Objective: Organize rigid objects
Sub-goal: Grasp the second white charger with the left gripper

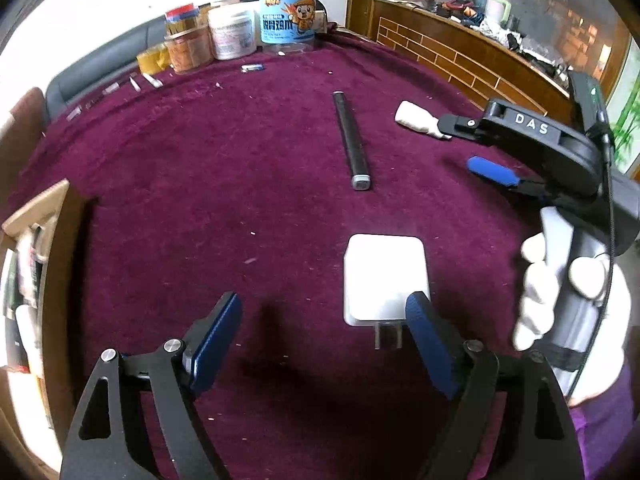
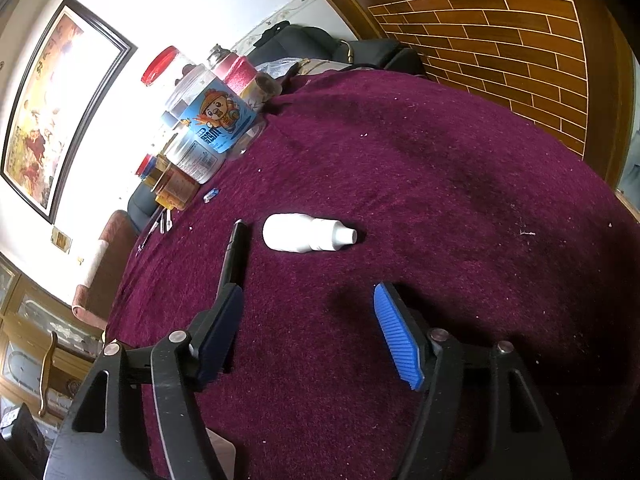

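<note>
The left gripper (image 1: 324,344) stands released, jaws spread, the flat white plastic wall charger (image 1: 385,278) lying low centre beside its right pad. The right gripper (image 2: 310,336) is likewise released above maroon felt tablecloth (image 2: 440,200); a white plastic bottle (image 2: 308,234) lies mid-frame beyond, with a slim black metal rod (image 1: 352,144). Likely between pickups; next, centre and close on one item.

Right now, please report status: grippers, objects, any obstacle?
Left gripper open, empty. Right gripper open, empty. White charger, black tube, white bottle lie on cloth. Nothing in the way.
</note>
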Demonstrator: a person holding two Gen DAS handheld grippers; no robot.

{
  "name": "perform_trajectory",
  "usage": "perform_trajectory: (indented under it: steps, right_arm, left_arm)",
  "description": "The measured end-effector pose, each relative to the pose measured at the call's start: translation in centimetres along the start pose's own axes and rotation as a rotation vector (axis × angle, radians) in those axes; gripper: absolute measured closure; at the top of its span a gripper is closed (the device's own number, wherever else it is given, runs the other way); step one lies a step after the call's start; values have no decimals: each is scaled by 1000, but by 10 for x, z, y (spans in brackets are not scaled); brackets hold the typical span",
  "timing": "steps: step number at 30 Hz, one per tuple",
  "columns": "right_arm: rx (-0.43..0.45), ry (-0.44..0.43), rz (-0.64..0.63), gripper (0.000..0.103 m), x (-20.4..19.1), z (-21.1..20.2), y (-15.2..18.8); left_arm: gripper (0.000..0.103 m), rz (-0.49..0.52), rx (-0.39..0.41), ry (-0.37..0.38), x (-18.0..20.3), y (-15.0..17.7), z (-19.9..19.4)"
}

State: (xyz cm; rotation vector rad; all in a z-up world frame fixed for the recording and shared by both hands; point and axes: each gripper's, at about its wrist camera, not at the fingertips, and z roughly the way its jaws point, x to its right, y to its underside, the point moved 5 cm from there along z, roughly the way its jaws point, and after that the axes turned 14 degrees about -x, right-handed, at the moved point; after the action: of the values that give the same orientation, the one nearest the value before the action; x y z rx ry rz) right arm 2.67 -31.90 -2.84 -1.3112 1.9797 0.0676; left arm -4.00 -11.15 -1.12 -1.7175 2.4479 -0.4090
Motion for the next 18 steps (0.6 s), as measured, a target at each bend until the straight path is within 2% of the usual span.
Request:
perform_trajectory:
  steps: [4,7,10,11,12,13,16,18]
  right_arm:
    - [-1,-2,-5,33,-1,1,-1]
    - [-1,-10,-6,32,0,2,-3]
    - [-1,-7,-13,31,-1,2,-3]
    - [-1,-6,-15,31,-1,3,-3]
    - [0,-4,-17,31,-1,3,-3]
    - [0,-3,-18,31,-1,3,-3]
    - [1,2,-22,31,-1,3,-3]
    - [1,7,-26,31,-1,4,-3]
  left_arm:
    - [24,27,0,32,10,-5,5]
    - [24,54,10,14,19,-11,9]
    - [27,83,-16,-4,27,-13,25]
    - [36,114,20,-26,32,-12,23]
    - [50,122,31,-30,32,-12,21]
    - [64,123,35,4,32,-10,18]
    - [64,93,16,152,20,-6,5]
    - [64,78,45,169,9,1,-9]
